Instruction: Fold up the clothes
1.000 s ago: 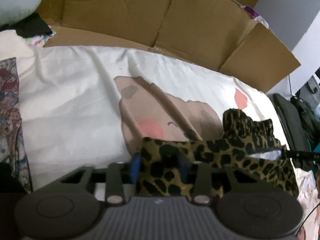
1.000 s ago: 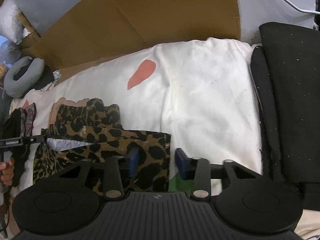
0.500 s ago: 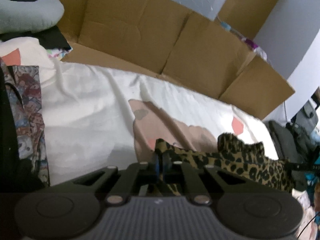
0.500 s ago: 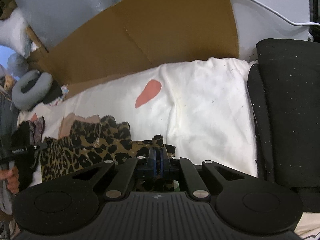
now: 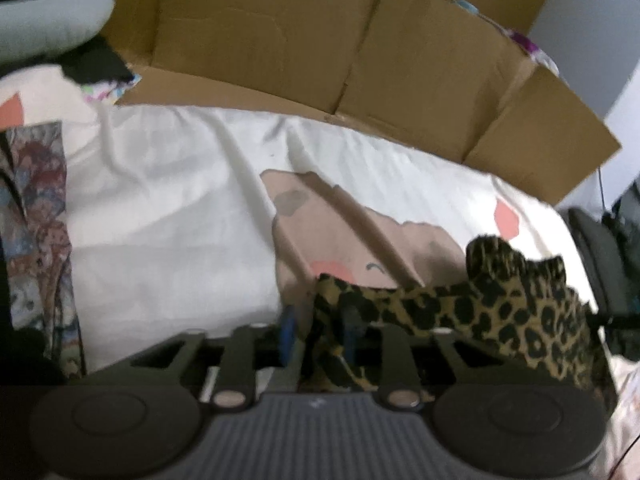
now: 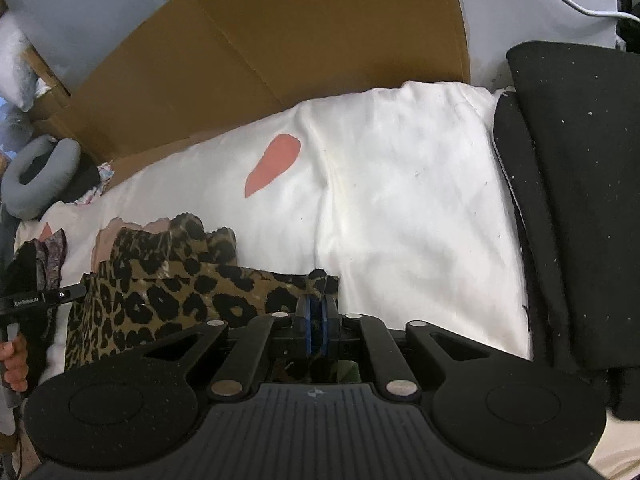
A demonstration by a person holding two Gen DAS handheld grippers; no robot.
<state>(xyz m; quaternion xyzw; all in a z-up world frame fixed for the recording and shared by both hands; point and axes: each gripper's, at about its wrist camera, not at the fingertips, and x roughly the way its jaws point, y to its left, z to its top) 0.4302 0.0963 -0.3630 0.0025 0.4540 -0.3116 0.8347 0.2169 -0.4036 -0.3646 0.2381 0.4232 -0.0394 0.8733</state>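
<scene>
— What have your tools got?

— My right tool (image 6: 316, 322) is pinched tight on a corner of the leopard garment (image 6: 168, 300), right at its tips. My left tool (image 5: 318, 330) has its fingers parted, with the other corner bunched between them; whether it grips, I can't tell.

— Which way does the garment run?

— Sideways between both tools, left of my right one, sagging onto the white bed sheet (image 6: 400, 200). Beyond stands cardboard (image 5: 280, 40).

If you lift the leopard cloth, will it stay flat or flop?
Probably flop: the leopard-print garment already bunches and sags between the right gripper and left gripper. It looks thin, so likely light. Its folds should shift easily.
</scene>
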